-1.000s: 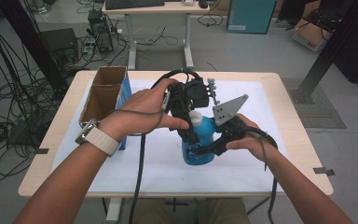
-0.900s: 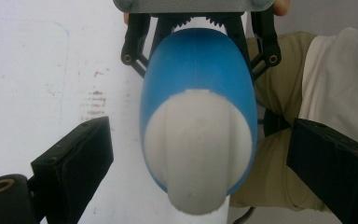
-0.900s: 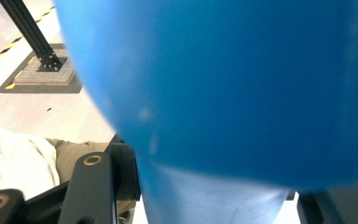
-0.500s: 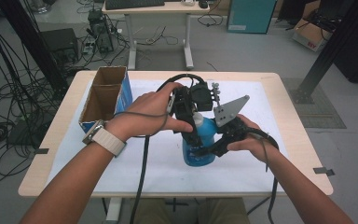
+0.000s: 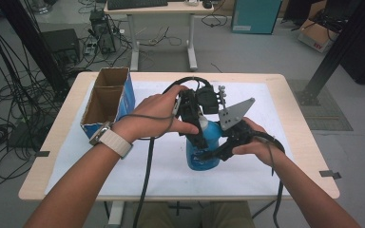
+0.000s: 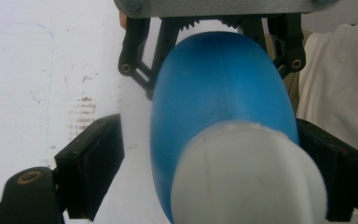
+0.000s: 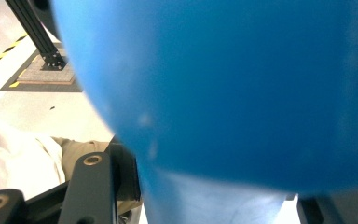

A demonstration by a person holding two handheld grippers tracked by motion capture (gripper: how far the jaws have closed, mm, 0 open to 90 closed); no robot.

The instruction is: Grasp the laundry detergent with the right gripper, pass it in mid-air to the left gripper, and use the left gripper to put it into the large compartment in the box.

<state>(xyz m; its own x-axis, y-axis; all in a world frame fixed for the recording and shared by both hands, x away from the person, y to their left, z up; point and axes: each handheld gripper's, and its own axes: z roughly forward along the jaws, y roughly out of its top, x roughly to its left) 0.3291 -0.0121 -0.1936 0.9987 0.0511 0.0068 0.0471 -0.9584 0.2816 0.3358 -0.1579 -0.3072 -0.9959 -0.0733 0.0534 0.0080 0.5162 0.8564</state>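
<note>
The blue bottle [image 5: 204,149] stands upright on the white surface [image 5: 285,156]. The right gripper [image 5: 214,153] clamps its body. The left gripper [image 5: 196,137] has its jaws closing around the white cap [image 6: 249,177], one pad still apart.

Blue bottle [image 5: 204,149] with white cap [image 6: 251,177], upright, on white-covered table centre

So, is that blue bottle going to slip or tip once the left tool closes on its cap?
The blue bottle looks smooth and rounded, so probably slippery. Its white cap sits between the left tool's closing jaws, one pad apart. The right tool grips its body, so tipping seems unlikely.
</note>
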